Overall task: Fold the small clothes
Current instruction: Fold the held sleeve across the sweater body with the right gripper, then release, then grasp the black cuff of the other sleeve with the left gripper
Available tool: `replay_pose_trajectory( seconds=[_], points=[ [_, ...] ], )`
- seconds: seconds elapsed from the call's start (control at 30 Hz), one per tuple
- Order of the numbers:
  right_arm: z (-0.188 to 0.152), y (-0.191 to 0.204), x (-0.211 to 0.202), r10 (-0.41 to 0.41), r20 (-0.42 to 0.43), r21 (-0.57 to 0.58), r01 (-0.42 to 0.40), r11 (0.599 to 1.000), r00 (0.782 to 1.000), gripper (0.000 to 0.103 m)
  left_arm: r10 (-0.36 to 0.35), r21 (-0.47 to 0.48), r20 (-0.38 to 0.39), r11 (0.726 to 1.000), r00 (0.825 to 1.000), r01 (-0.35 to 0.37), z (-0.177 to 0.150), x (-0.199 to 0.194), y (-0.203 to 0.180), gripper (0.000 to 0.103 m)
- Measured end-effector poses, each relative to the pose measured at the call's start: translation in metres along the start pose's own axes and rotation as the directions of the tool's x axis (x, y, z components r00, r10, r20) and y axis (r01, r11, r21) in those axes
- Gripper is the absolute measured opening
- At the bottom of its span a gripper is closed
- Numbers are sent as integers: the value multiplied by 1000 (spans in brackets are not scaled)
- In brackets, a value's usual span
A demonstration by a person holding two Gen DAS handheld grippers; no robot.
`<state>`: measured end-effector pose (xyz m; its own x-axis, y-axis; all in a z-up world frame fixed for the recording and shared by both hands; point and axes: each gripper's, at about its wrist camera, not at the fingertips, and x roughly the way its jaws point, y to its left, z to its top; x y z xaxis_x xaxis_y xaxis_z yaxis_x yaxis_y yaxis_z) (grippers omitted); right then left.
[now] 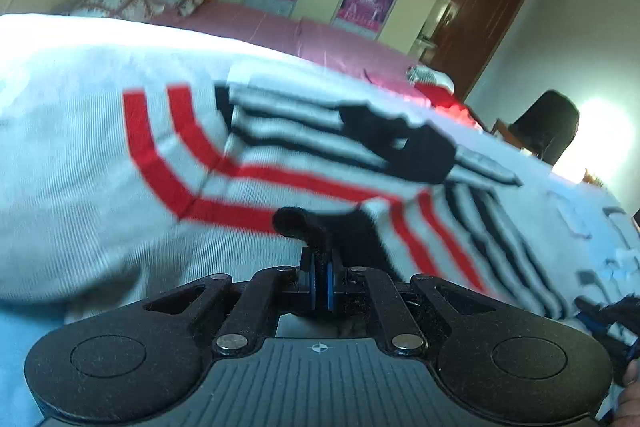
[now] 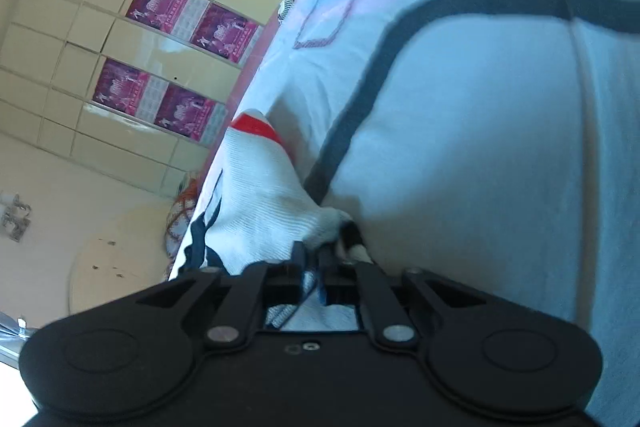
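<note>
While both grippers pinch the sock point(image 1: 280, 163) on the bed point(image 1: 352, 43), left gripper point(image 1: 320, 259) clamped on its black tip, right gripper point(image 2: 324, 255) closed on white knit, the fold goes best with both ends raised together, fabric taut, edges matched before release

- sock point(image 1: 100, 163): ribbed knit cloth, matt, white with red and black stripes
- left gripper point(image 1: 320, 267): black matt grainy plastic, shiny metal pivot pins
- bed cover point(image 2: 480, 167): soft matt cloth
- wardrobe point(image 2: 120, 39): glossy cream panels
- door point(image 1: 480, 15): dark wood
</note>
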<state>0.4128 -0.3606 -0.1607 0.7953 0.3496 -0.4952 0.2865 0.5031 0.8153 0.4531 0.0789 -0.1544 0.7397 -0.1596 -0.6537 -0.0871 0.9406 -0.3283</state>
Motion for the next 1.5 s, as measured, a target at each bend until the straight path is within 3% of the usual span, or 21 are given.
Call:
replay_pose_trajectory(
  seconds=[0.07,0.13,0.2,0.43,0.57,0.63,0.7,0.73,0.9,1.0,1.03,1.1,1.2,1.23,1.27,1.3,1.37,1.4,1.43,1.47,1.5],
  points=[
    [8,9,-8,0,-31,-47,-1,999,1000,23,-13,-18,4,1000,1000,13,-1,-8,6,5],
    [15,23,-26,10,23,-168,-6,986,1000,28,39,-40,54,998,998,-37,0,-23,11,21],
    [29,41,-31,24,68,-303,-2,953,997,32,77,-8,127,997,989,-77,5,-36,8,26],
    [93,77,63,64,-40,-429,-75,900,997,37,133,14,51,991,990,-134,16,5,2,44],
    [100,76,94,45,-110,-446,-90,890,993,39,161,48,71,985,984,-165,10,10,-7,44],
    [99,79,111,13,-138,-466,-77,881,990,37,164,49,82,985,983,-168,8,10,-9,23],
    [88,71,108,32,-174,-503,-116,856,984,10,157,21,94,987,983,-159,8,9,-6,6],
    [84,76,109,10,-183,-544,-110,832,983,10,164,12,106,986,981,-166,8,7,-7,4],
    [74,83,105,-50,-102,-621,-25,783,993,7,253,23,149,966,956,-259,1,10,-13,4],
    [73,90,91,-86,-24,-649,51,759,996,25,285,5,177,957,942,-291,6,-5,-18,5],
    [71,98,80,-63,42,-684,75,726,997,23,293,16,207,953,933,-303,7,-14,-21,5],
    [79,108,80,4,40,-709,25,705,999,19,288,23,251,952,924,-304,10,-27,-27,5],
    [79,112,100,-11,-34,-732,-17,681,999,15,227,87,249,963,941,-255,12,-21,-41,5],
    [76,108,117,-102,-62,-742,23,670,993,16,228,107,190,962,955,-251,11,-8,-44,5],
    [74,101,122,-119,-56,-746,38,665,991,16,231,122,80,963,970,-239,8,11,-41,5],
    [75,101,118,-123,-53,-743,43,668,991,17,232,147,128,957,964,-250,2,12,-42,8],
    [70,106,94,-101,-20,-741,53,670,995,21,239,154,116,955,964,-255,5,4,-44,9],
    [63,109,72,-55,0,-754,36,656,998,22,226,128,144,961,963,-245,5,-6,-43,19],
    [59,111,56,-24,4,-766,18,642,1000,24,209,104,193,967,959,-231,2,-18,-43,52],
    [52,114,41,-4,-1,-781,1,625,1000,24,203,89,220,970,954,-227,-2,-24,-43,71],
    [39,113,25,3,-10,-801,-10,599,1000,24,203,101,211,969,956,-227,-7,-23,-45,81]
  ],
)
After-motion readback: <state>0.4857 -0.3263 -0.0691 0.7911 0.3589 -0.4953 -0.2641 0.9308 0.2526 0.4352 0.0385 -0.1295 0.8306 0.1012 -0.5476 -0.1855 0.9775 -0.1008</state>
